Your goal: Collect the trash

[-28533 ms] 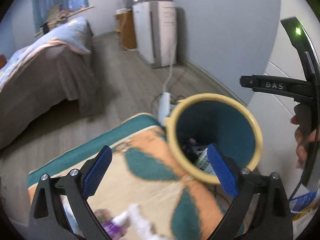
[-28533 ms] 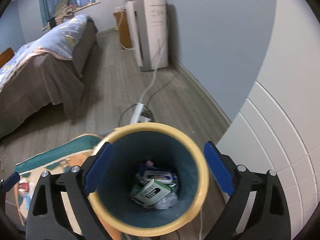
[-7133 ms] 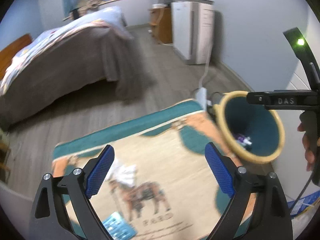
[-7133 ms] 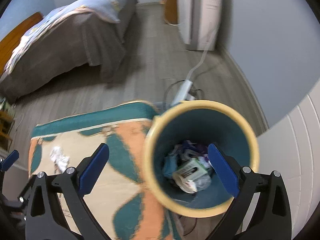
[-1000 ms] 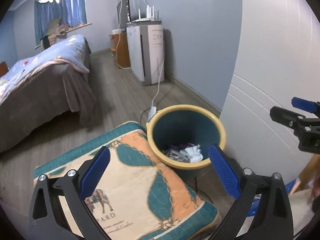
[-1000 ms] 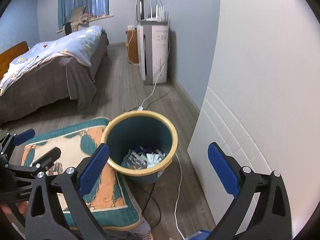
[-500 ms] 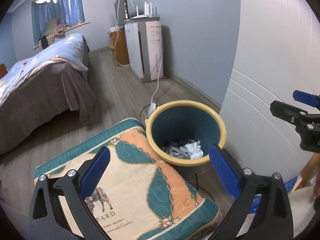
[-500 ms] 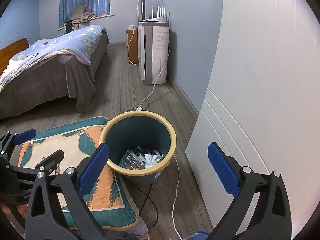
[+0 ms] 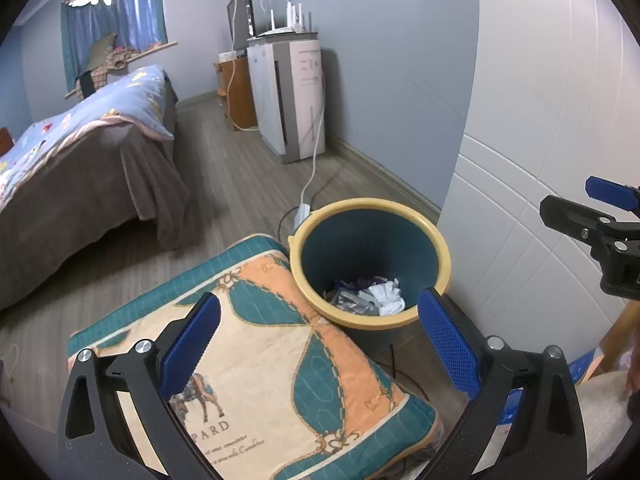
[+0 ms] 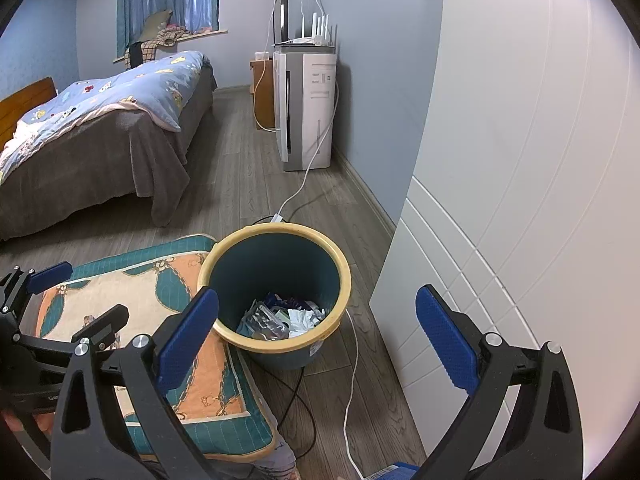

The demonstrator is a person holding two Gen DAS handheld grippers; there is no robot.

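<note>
Left wrist view: the left gripper (image 9: 318, 344) is held above the patterned cushion (image 9: 256, 364) with its jaws spread wide and nothing between them. The bin (image 9: 370, 258) is seen just past the cushion's far right corner, touching or nearly touching it, with the white cupboard (image 9: 520, 208) just beside it on the other side. Crumpled paper, wrappers and a clear bag, the trash (image 9: 368, 296), are seen lying in the bottom of the bin.

The right gripper (image 10: 316, 342) is likewise opened wide and empty, and it is raised over the floor (image 10: 248, 184) between cushion and cupboard.

As far as can be judged, the collecting is done or nearly done: no loose rubbish is visible on the cushion's top or on the bare floor around the bin, and neither gripper is carrying anything. What may be left cannot be settled from these pictures, since the near edge of the cushion and the floor under the grippers are hidden.

More of the cushion's near half, with its horse print and lettering, is shown by the left wrist view, and the right gripper's fingertips are shown at the right edge. By the right wrist view the bin's outside wall, its foot on the floor and the white cable (image 10: 352, 360) running past it are shown, together with a dark cable under the cushion's edge and the left gripper from the side, at the picture's left edge. The bed (image 10: 100, 128) is visible in both.
</note>
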